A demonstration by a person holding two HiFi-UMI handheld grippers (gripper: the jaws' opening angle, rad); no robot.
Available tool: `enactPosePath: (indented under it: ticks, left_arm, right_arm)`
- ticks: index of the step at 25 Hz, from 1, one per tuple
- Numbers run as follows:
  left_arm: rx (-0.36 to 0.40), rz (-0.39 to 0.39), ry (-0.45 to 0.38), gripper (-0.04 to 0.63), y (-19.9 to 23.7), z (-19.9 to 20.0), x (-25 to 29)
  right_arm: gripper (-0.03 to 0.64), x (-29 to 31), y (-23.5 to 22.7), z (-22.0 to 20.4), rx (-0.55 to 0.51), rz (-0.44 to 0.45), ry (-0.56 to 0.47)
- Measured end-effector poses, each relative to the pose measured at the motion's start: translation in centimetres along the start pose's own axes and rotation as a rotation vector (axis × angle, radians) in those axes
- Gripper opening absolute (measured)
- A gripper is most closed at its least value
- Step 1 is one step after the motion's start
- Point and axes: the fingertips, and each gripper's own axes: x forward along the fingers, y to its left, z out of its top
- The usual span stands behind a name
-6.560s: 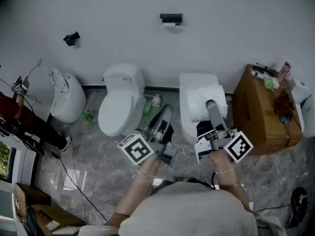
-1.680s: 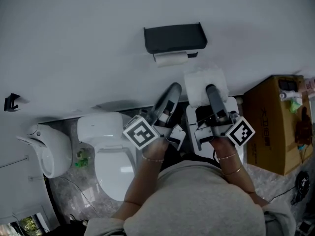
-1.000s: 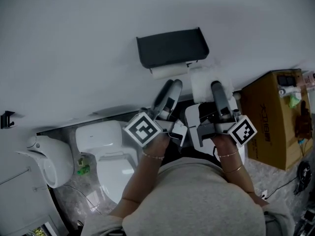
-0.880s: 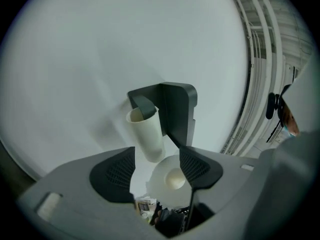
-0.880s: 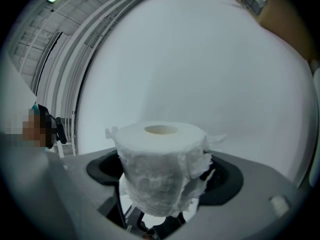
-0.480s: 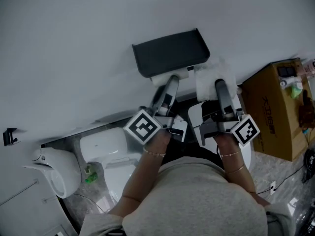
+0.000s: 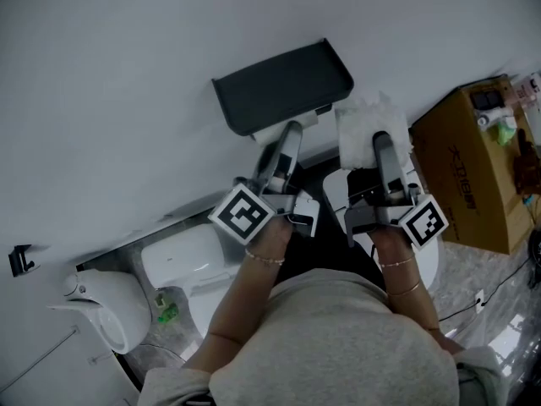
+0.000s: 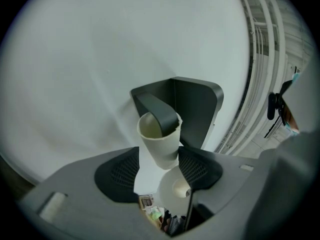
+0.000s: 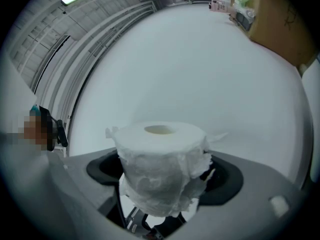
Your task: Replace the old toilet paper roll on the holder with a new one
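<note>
A dark grey holder point(image 7: 283, 87) hangs on the white wall. On its arm point(image 8: 159, 113) sits the old roll, now little more than a bare cardboard tube point(image 8: 161, 143), seen in the head view as the tube point(image 7: 267, 133) just under the holder. My left gripper point(image 8: 159, 171) reaches up around that tube. Its jaws have just been closing a little, but a gap remains at the left pad point(image 8: 117, 171), so it is open. My right gripper point(image 9: 162, 176) is shut on a full white new roll point(image 9: 160, 159), held just right of the holder as the roll point(image 7: 365, 125).
A white toilet point(image 7: 190, 260) stands below left, another white fixture point(image 7: 110, 311) further left, and a third toilet point(image 7: 338, 194) under my right hand. A brown cardboard box point(image 7: 482, 176) with small items on top stands at the right. A dark hook point(image 7: 20, 259) is on the wall.
Over the earlier frames I came closer to the holder. My left gripper rose until its fingers flank the tube. My right gripper carried the new roll up beside the holder.
</note>
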Motion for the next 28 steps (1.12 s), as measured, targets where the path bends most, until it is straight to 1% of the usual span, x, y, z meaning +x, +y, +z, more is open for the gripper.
enactPosePath:
  ticks: [3,6,12,17,23,25,28]
  left_arm:
    - [-0.008,-0.018,-0.004,0.232,-0.2,-0.1,0.2]
    - [-0.015,-0.043,-0.013,0.199,-0.6,-0.1,0.2]
    - [-0.029,-0.048,-0.029,0.193,-1.0,-0.2,0.2]
    - [-0.009,-0.036,-0.042,0.19,-1.0,-0.5,2.0]
    - [0.008,-0.058,-0.049,0.19,-1.7,-0.7,2.0]
    - [0.003,-0.065,-0.045,0.19,-1.8,-1.0,2.1]
    - [-0.023,-0.077,-0.041,0.189,-1.9,-1.2,2.2]
  right_arm:
    - [0.44,-0.2,-0.2,0.2,-0.003,-0.008,-0.01]
    - [0.44,-0.3,-0.3,0.4,-0.002,-0.007,-0.014]
    - [0.44,0.2,-0.6,0.6,0.019,-0.007,0.0]
    - [0.44,1.4,-2.1,2.2,0.039,-0.018,0.023]
    - [0.44,1.5,-2.5,2.6,0.055,-0.021,0.036]
    - [0.44,1.5,-2.6,2.6,0.06,-0.021,0.036]
    - [0.44,1.6,-2.7,2.5,0.065,-0.017,0.036]
